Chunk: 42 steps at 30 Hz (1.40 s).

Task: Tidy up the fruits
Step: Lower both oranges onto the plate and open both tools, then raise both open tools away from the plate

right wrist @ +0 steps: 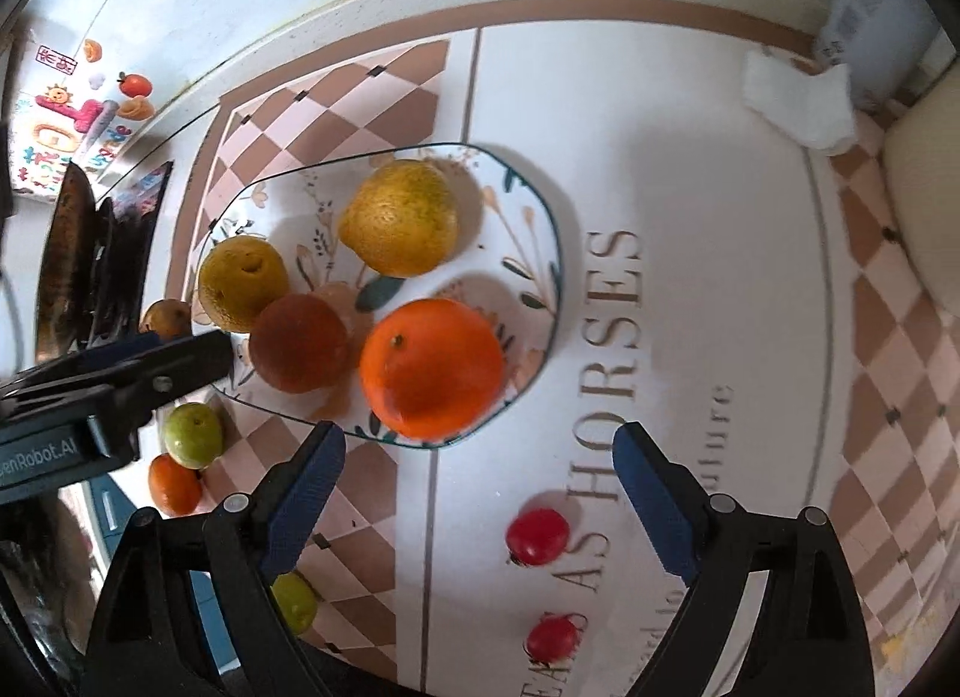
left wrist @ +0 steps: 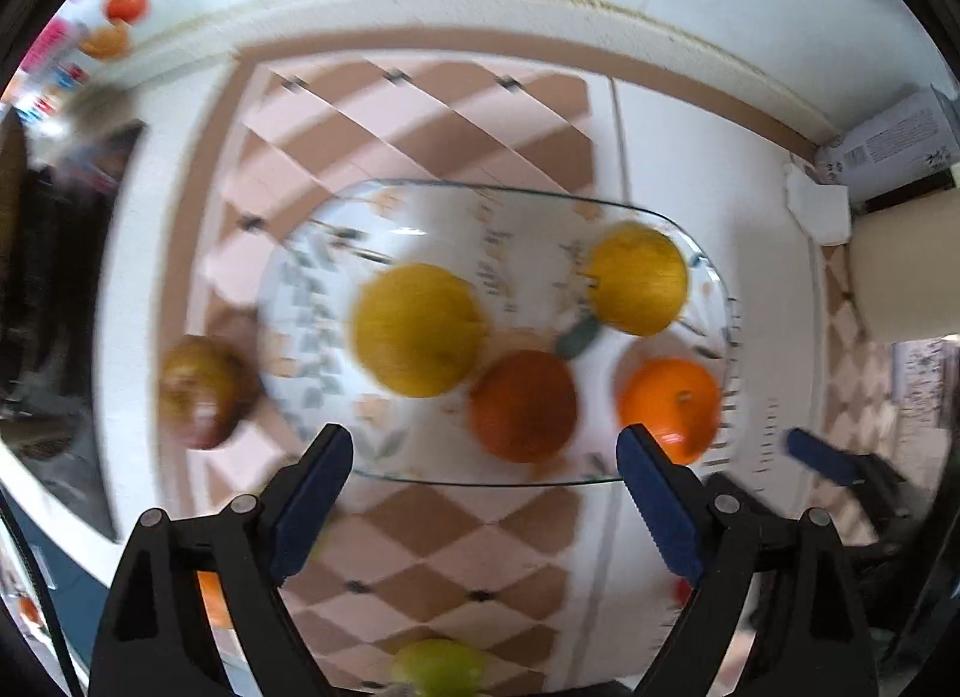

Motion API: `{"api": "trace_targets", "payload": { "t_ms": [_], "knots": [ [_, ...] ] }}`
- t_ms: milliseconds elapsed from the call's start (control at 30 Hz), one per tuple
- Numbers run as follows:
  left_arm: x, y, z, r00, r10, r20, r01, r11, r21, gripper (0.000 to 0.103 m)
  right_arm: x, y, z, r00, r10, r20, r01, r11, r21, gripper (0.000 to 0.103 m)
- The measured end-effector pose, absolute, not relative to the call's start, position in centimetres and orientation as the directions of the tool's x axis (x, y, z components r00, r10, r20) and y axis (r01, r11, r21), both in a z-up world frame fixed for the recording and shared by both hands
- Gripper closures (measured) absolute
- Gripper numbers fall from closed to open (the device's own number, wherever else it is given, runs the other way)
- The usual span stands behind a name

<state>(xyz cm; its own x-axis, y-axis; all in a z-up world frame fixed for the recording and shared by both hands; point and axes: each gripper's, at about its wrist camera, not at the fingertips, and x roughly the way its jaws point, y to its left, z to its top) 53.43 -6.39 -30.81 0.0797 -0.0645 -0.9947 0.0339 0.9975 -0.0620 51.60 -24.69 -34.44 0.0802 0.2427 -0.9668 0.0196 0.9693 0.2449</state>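
A floral plate [right wrist: 534, 229] [left wrist: 420, 211] holds two yellow fruits [right wrist: 399, 217] [right wrist: 243, 283], a dark orange fruit [right wrist: 300, 343] and a bright orange [right wrist: 432, 367] [left wrist: 669, 403]. A brownish apple [left wrist: 201, 391] [right wrist: 165, 318] lies just left of the plate. Off the plate lie two green fruits [right wrist: 193, 434] [right wrist: 294, 601], a small orange [right wrist: 174, 484] and two red tomatoes [right wrist: 537, 535] [right wrist: 551, 637]. My left gripper [left wrist: 486, 493] is open and empty above the plate's near edge. My right gripper [right wrist: 480, 487] is open and empty, near the bright orange.
The fruits lie on a white and checkered tablecloth [right wrist: 690, 277]. A crumpled white tissue [right wrist: 801, 103] lies at the far right, by a cream container [right wrist: 924, 229]. A box [left wrist: 894, 139] stands at the back right. Dark objects [right wrist: 84, 259] stand at the left edge.
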Motion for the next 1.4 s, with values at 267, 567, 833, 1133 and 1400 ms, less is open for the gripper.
{"api": "trace_targets", "payload": {
  "t_ms": [267, 567, 833, 1133, 1400],
  "knots": [
    [49.7, -3.3, -27.8, 0.196, 0.019, -0.981, 0.05, 0.998, 0.029, 0.013, 48.1, -22.4, -30.7, 0.142, 0.179, -0.974, 0.092, 0.977, 0.193, 0.009],
    [45.8, -1.4, -23.3, 0.304, 0.0, -0.953, 0.087, 0.996, 0.028, 0.013, 44.1, -20.0, -25.2, 0.25, 0.122, -0.961, 0.111, 0.982, 0.154, 0.009],
    [42.2, -0.3, -19.5, 0.372, -0.021, -0.928, 0.106, 0.994, 0.02, 0.013, 40.1, -19.0, -19.5, 0.351, 0.092, -0.932, 0.106, 0.985, 0.138, 0.009],
    [38.2, 0.4, -15.5, 0.437, -0.051, -0.898, 0.141, 0.99, 0.012, 0.013, 35.4, -18.3, -14.3, 0.429, 0.079, -0.9, 0.091, 0.987, 0.13, 0.009],
    [36.2, 0.6, -13.5, 0.464, -0.085, -0.882, 0.164, 0.986, -0.009, 0.013, 33.6, -17.4, -12.1, 0.454, 0.096, -0.886, 0.077, 0.986, 0.146, 0.009]
  ]
}}
